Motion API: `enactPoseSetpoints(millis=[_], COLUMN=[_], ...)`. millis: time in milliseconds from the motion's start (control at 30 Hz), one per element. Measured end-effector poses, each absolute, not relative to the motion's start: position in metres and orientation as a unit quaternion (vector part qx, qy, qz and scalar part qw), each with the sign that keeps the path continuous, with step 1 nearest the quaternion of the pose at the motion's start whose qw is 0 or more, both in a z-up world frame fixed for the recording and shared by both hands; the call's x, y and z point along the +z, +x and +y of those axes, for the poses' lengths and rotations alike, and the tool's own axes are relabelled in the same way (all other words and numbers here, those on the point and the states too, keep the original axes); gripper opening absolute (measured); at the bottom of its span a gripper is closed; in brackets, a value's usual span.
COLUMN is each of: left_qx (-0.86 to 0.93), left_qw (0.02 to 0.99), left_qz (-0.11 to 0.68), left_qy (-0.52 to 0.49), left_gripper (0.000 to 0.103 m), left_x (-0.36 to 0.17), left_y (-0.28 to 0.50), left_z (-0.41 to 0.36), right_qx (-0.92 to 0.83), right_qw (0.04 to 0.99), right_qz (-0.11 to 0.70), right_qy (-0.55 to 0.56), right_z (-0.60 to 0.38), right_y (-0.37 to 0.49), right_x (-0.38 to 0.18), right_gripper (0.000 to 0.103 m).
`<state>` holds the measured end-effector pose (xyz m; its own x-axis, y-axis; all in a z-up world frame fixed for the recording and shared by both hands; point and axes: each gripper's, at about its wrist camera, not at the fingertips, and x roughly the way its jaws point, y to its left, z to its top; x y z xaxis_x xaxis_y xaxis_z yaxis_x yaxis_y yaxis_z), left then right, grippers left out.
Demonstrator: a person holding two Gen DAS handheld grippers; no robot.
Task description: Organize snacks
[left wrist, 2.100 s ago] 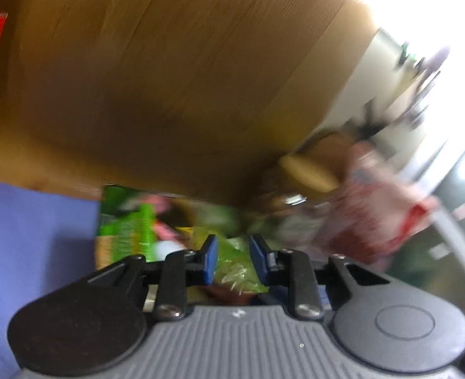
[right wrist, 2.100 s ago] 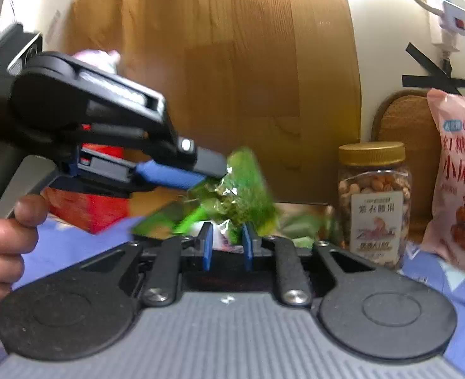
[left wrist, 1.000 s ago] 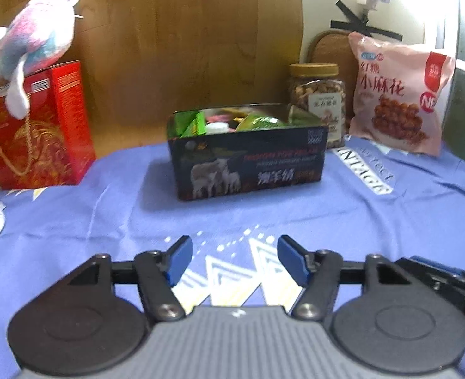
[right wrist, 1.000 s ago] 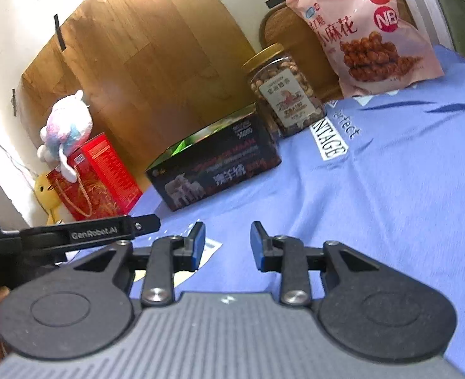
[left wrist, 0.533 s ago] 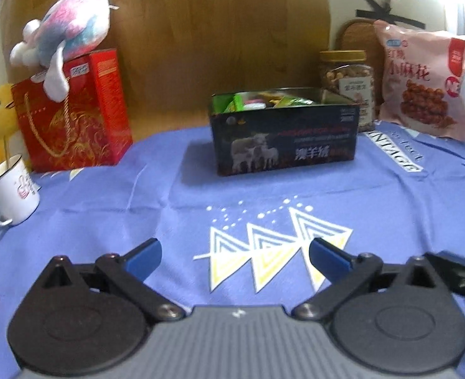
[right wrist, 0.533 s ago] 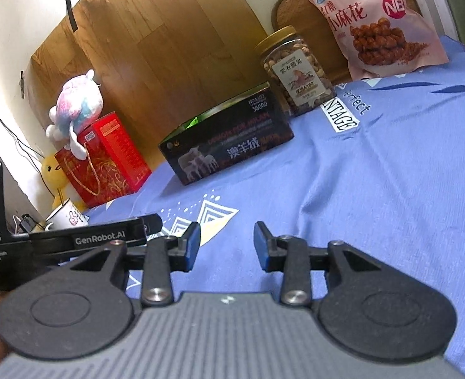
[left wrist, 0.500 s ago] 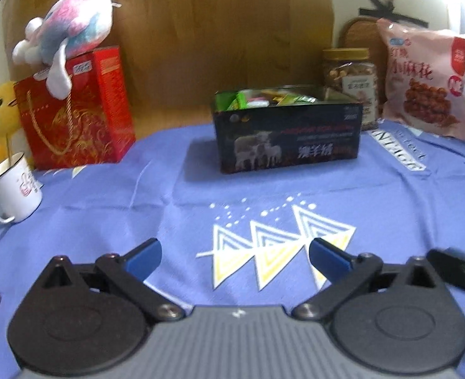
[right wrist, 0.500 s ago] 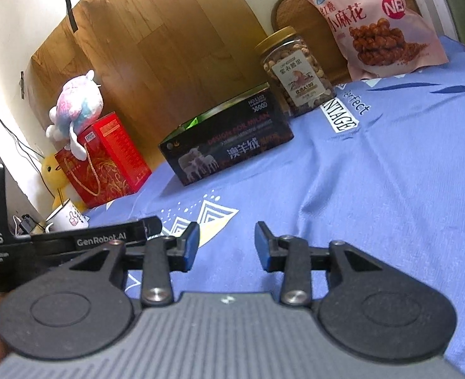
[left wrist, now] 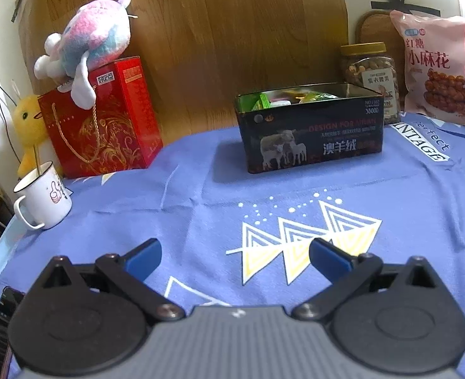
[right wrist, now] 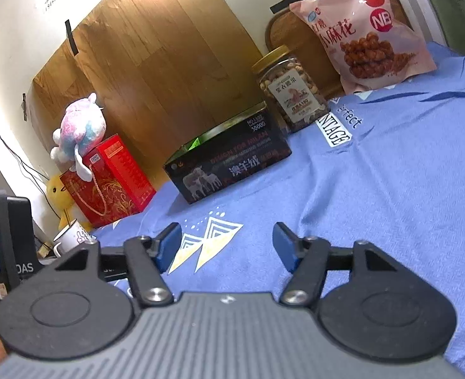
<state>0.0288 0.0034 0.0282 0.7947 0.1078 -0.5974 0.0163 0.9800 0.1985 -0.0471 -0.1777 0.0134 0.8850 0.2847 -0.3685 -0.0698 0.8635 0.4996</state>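
Note:
A black tin box (left wrist: 311, 132) with sheep printed on its side stands on the blue cloth (left wrist: 200, 221) at the back. Green and yellow snack packets (left wrist: 311, 96) lie inside it. The box also shows in the right wrist view (right wrist: 229, 164). My left gripper (left wrist: 235, 257) is open and empty, low over the cloth, well in front of the box. My right gripper (right wrist: 226, 246) is open and empty, also low over the cloth and short of the box.
A nut jar (left wrist: 371, 72) and a pink snack bag (left wrist: 441, 69) stand right of the box. A red gift box (left wrist: 106, 120) with a plush toy (left wrist: 90, 34), a yellow chick toy (left wrist: 30, 120) and a white mug (left wrist: 42, 200) are at left. A wooden board (left wrist: 232, 31) leans behind.
Both grippers have pulled back from the box, where the left held a green packet. The left jaws opened wide, and the right jaws opened in the last half second.

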Motion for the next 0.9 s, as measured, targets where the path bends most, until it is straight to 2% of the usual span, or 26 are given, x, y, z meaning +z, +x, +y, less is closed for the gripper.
enactPoseSetpoints(millis=[333,900], left_qx=[0.032,0.034], left_qw=[0.944,0.944], left_qz=[0.306,0.301], left_qy=[0.118,0.126], left_gripper=[0.103,0.103], left_x=[0.033,0.038], left_y=[0.023,0.016], left_z=[-0.003,-0.008], right_qx=[0.084,0.069], right_qw=[0.946,0.948], right_qz=[0.203,0.189], right_qy=[0.237,0.246], right_z=[-0.175,-0.177], right_y=[-0.053,-0.059], right_x=[0.016,0.016], right_gripper=[0.074,0.075])
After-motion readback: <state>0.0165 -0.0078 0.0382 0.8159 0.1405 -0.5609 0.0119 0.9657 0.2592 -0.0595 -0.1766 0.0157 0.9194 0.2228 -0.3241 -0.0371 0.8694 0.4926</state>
